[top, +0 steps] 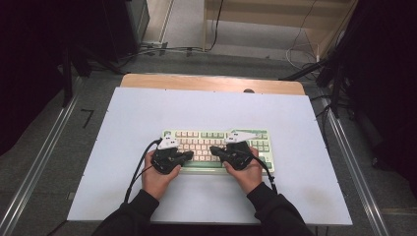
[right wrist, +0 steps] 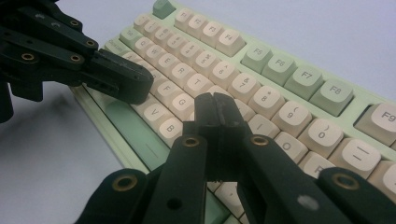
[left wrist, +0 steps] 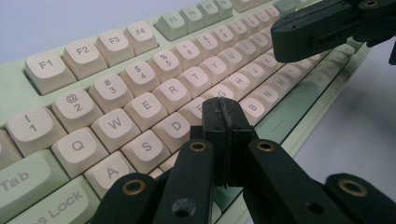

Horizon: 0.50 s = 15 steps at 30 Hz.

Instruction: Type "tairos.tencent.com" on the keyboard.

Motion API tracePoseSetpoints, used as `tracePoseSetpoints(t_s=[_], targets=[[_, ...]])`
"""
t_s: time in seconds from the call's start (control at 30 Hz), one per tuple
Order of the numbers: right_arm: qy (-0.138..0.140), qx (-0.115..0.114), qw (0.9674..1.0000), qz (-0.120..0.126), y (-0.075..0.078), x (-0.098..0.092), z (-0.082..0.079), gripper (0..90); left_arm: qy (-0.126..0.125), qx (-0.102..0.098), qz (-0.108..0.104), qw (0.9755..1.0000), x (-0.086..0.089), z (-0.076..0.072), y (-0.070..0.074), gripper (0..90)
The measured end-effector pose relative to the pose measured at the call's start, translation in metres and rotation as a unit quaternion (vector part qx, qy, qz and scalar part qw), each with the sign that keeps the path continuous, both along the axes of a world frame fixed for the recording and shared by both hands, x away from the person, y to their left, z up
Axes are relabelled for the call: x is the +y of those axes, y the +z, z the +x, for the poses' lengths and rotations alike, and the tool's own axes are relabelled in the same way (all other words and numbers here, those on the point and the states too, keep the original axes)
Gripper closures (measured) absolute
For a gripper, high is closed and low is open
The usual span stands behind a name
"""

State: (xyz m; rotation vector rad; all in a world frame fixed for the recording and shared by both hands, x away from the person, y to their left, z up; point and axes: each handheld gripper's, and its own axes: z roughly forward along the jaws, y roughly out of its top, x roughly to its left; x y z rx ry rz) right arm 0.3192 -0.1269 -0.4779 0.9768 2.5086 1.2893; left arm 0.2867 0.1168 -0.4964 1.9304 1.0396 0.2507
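Over the keyboard [top: 216,142], left gripper [top: 189,155], right gripper [top: 214,149], jaws pressed together (nothing held)

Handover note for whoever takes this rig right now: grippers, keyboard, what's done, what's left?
Left gripper: shut, empty, tip over the F/G keys.
Right gripper: shut, empty, tip over the H/J area.
Keyboard: flat on the white mat, near the person's edge.
Done: both tips poised above the middle letter rows; whether either touches a key is unclear.
Left: probably the key presses themselves.
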Motion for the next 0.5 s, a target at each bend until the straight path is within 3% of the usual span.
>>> tracePoseSetpoints(t_s=[0.17,0.3,0.5], targets=[[0.001,-0.001,1.0,-0.001,-0.0003,0.0001,0.0001,88.0,0.0,-0.002,0.005,1.0,-0.0005,-0.0005,0.0002,90.0],[0.001,-0.001,1.0,0.0,-0.0003,0.0001,0.0,88.1,-0.003,-0.005,0.021,0.9998,-0.0031,-0.0011,-0.0009,90.0],[0.0,-0.001,1.0,0.001,-0.0001,-0.0002,-0.0004,88.1,-0.001,-0.007,0.006,1.0,-0.0022,-0.0017,0.0017,90.0]])
